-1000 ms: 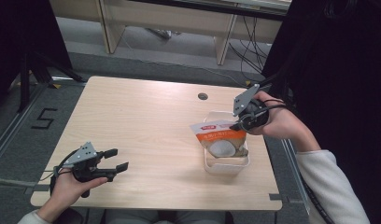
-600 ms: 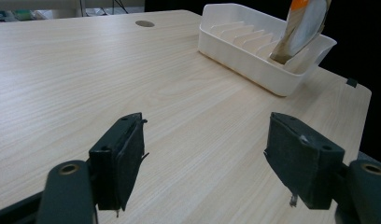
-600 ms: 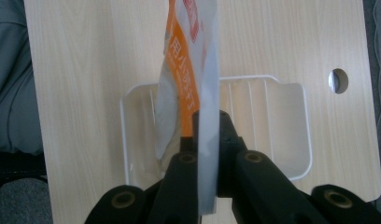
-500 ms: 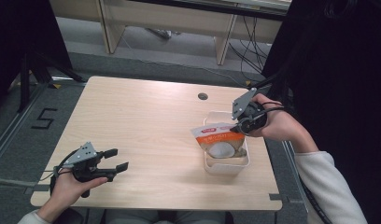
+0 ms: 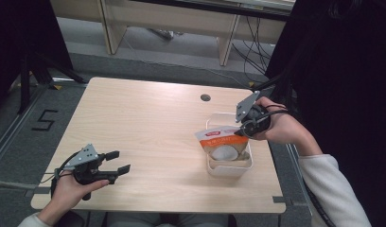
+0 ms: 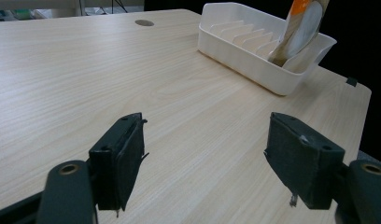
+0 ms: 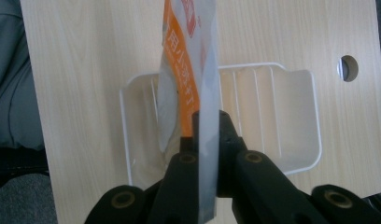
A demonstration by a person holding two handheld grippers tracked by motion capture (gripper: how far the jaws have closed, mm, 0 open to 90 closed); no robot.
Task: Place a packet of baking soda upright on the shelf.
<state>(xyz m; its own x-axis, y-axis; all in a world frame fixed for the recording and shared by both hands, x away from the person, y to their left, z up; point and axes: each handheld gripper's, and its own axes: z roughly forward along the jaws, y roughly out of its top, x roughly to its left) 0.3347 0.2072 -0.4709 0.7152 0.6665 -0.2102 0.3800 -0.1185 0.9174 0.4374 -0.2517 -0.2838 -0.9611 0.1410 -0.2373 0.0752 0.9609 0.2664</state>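
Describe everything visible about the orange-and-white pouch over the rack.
The flat, glossy orange-and-white plastic pouch has an orange top band with a red-and-white label and a round white picture below. It stands nearly upright, slightly tilted, its lower end inside the white slotted plastic rack. The right gripper pinches its edge between both fingers.

Floor marking: a dark numeral "5" (image 5: 44, 120) on the grey floor, beyond the table edge on the left gripper's (image 5: 116, 162) side. Pouch (image 7: 186, 79) clamped in the right gripper (image 7: 206, 140): white East Asian characters on its orange band above the jaws, not legible.
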